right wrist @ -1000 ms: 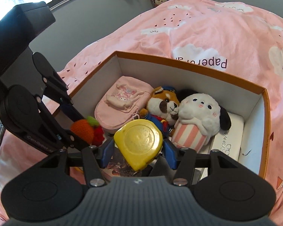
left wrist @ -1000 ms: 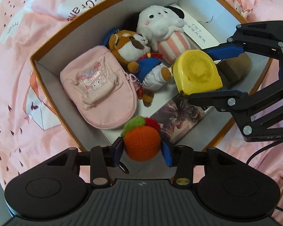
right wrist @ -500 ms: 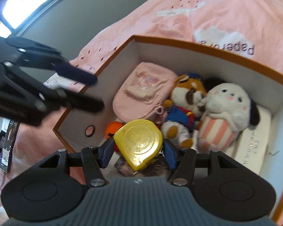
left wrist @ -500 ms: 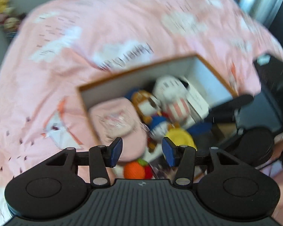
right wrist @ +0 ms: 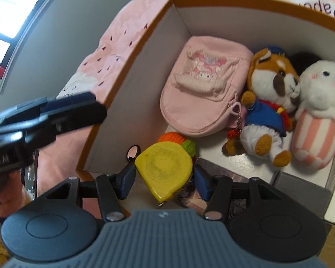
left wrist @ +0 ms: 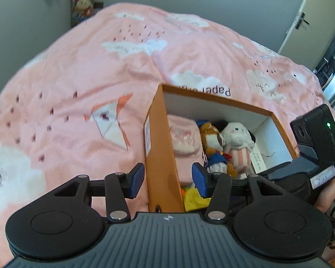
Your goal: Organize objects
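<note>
Two claws: right claw (right wrist: 163, 179) gripped a yellow tape measure (right wrist: 165, 168); left claw (left wrist: 167, 179) was open and empty, straddling the orange box (left wrist: 160, 156) wall.
Tape measure's place: low inside the box's near corner, just beside a crocheted orange fruit (right wrist: 173, 138).
Step in hand: apparently lowering the tape measure into the box.
Next move: probably set it down, release.
Pointing: flat face up; long axis ran near-to-far, tapered corner toward the camera.

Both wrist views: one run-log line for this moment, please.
left gripper: open, nothing held, straddles box wall | right gripper: shut on yellow tape measure, low in box | crochet orange: lying in box
</note>
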A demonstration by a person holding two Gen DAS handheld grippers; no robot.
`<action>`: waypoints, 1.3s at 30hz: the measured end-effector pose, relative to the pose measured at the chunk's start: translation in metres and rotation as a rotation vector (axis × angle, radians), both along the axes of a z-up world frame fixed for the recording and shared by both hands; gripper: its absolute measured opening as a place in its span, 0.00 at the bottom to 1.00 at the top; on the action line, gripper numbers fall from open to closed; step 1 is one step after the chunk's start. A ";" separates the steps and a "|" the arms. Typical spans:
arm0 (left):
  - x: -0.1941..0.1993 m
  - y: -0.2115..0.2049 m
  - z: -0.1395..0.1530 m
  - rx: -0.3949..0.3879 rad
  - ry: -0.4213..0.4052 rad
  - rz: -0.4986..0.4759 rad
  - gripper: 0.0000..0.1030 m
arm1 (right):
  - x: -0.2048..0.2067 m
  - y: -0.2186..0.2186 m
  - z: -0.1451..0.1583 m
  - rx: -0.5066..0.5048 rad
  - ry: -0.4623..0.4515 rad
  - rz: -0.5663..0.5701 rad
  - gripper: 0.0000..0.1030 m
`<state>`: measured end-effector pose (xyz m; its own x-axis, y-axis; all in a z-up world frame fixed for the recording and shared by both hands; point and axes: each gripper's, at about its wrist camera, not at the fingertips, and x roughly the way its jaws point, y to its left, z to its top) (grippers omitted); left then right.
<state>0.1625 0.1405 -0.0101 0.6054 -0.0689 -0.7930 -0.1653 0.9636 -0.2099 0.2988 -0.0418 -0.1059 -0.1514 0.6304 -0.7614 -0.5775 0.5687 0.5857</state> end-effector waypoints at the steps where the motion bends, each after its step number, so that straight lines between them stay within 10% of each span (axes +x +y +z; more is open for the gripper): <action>1: -0.002 0.002 -0.002 -0.019 0.003 0.006 0.56 | 0.000 0.002 -0.002 0.000 0.009 0.002 0.57; 13: -0.019 0.010 -0.008 -0.066 -0.002 0.068 0.56 | 0.006 0.001 0.004 0.046 0.044 -0.025 0.60; 23: -0.023 0.005 -0.002 -0.069 -0.020 0.068 0.56 | -0.006 0.001 0.012 0.046 0.003 -0.016 0.37; 39: -0.052 -0.060 0.029 0.031 -0.131 0.012 0.56 | -0.079 -0.105 0.112 -0.023 -0.547 -0.331 0.56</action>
